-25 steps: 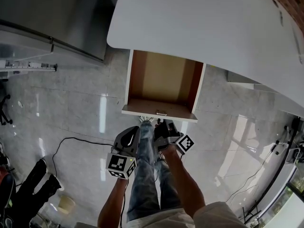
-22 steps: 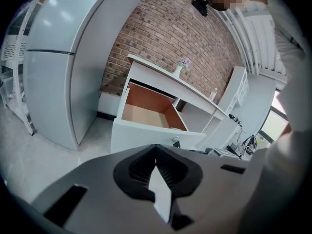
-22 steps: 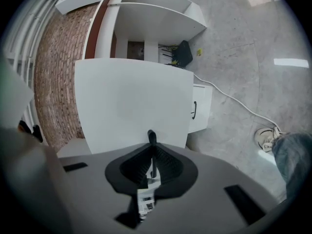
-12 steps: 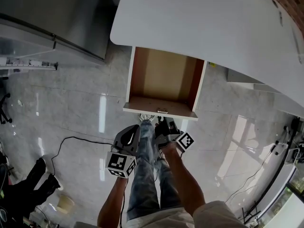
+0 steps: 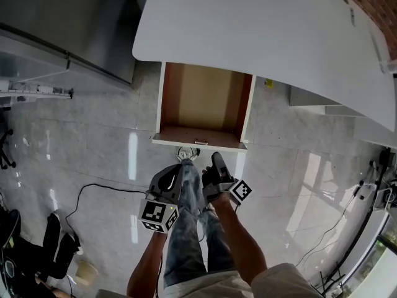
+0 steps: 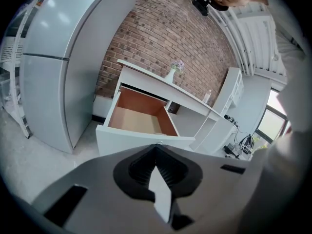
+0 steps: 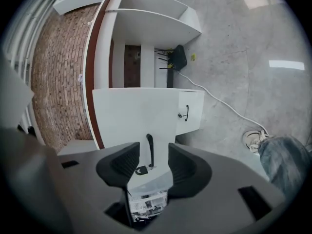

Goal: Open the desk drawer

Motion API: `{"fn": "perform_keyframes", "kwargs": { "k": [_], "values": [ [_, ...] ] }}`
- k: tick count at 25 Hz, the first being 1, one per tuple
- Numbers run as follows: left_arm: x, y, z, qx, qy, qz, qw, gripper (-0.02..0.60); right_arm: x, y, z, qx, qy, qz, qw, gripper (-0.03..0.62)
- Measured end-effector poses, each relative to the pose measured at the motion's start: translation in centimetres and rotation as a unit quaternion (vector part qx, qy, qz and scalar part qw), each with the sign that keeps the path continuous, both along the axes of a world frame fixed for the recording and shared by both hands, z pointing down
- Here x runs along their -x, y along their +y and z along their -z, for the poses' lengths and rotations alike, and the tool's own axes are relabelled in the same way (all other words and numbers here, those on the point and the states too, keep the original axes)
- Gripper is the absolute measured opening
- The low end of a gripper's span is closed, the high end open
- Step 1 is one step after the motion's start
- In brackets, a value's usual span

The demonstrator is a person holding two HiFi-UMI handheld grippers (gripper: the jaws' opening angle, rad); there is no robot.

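drawer (image 5: pixel 205 98) open under tabletop (image 5: pixel 267 36) | right gripper (image 7: pixel 152 155) jaws opening, clear of handle (image 7: pixel 149 147) | left gripper (image 6: pixel 156 152) jaws closed, empty

The open white desk drawer with a wooden lining (image 5: pixel 180 139) juts out from under the near edge of the broad white desk top (image 5: pixel 260 36); its small metal handle (image 5: pixel 201 143) sits mid-front, facing the person's jeans-clad legs (image 5: pixel 189 228); left of the desk stands a tall grey metal refrigerator (image 5: pixel 62 17); right of the drawer, white open shelves (image 5: pixel 310 98) sit beneath the top; a red brick wall (image 6: pixel 161 38) runs behind the desk; a small white vase of flowers (image 6: pixel 171 74) stands on the top; a thin black cable (image 5: pixel 93 184) lies left of the legs.
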State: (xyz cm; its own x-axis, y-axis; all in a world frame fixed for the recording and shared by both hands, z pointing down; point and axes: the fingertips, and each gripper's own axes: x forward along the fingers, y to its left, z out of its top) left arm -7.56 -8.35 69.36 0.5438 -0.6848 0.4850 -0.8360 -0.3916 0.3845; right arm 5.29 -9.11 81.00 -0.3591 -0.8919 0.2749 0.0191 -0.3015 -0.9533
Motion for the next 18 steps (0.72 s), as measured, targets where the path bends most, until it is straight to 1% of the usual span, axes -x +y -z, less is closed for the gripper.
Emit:
{"fn": "perform_keyframes", "kwargs": {
  "k": [5, 9, 14, 18],
  "values": [
    [-1.6, 0.6, 1.8, -0.01, -0.003, -0.01, 0.9999, 0.011, -1.1, 0.4, 3.2, -0.026, -0.021, -0.014, 0.999, 0.186],
    [-3.4, 0.9, 5.0, -0.025, -0.006, -0.018, 0.9995, 0.011, -2.7, 1.3, 7.0, -0.046, -0.025, -0.022, 0.998, 0.128],
    [-5.3, 0.9, 9.9, -0.06, -0.009, -0.029, 0.9978, 0.011, -4.5, 0.9, 13.4, -0.096, -0.016, -0.021, 0.995, 0.039],
    [-6.6, 2.7, 14.1, -0.071, -0.009, -0.031, 0.997, 0.011, -6.0, 2.1, 19.5, -0.135, 0.007, -0.002, 0.991, 0.027]
  ]
}}
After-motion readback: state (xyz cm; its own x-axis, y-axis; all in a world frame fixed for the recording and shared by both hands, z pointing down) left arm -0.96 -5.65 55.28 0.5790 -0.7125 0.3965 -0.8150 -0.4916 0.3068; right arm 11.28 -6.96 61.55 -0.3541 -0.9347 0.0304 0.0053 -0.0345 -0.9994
